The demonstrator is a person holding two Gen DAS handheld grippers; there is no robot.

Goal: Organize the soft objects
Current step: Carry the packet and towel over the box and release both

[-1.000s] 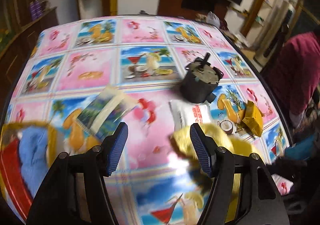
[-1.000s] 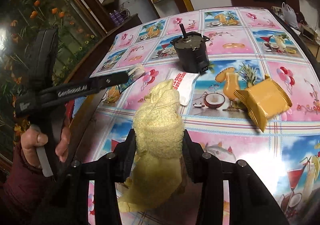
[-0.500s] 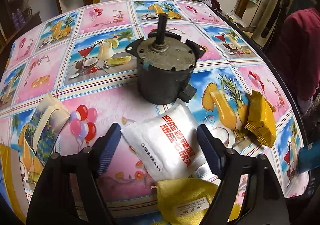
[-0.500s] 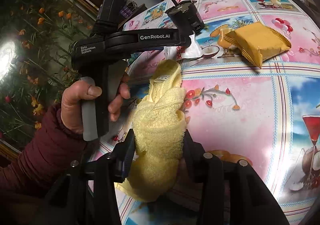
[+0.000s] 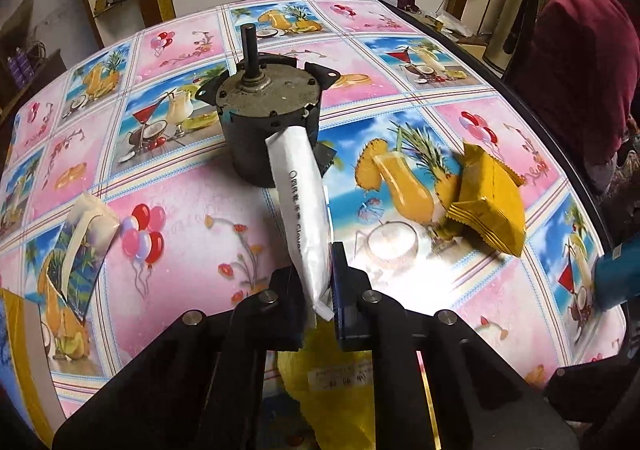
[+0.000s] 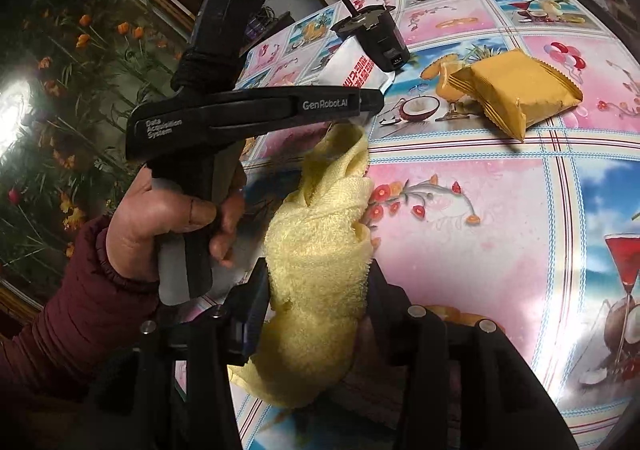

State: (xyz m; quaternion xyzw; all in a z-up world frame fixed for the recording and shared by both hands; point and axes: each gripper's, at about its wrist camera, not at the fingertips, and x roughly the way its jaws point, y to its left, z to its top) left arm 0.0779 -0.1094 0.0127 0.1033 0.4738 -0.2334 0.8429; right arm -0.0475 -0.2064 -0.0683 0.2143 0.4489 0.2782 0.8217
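Soft, light yellow towel [image 6: 316,262], bunched and floppy, pinched mid-fold between the pads of the right gripper [image 6: 316,290], tail drooping below; best held at the thick bunch. Thin white packet [image 5: 304,217], slick and limp, clamped near its bottom edge in the left gripper [image 5: 320,290], far end standing up ahead against the dark motor [image 5: 264,129]. Printing on packet mostly turned away; possibly gloves.

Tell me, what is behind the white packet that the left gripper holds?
Directly behind the white packet, held in the left gripper, stands the dark motor. The packet hides part of the motor's front side.
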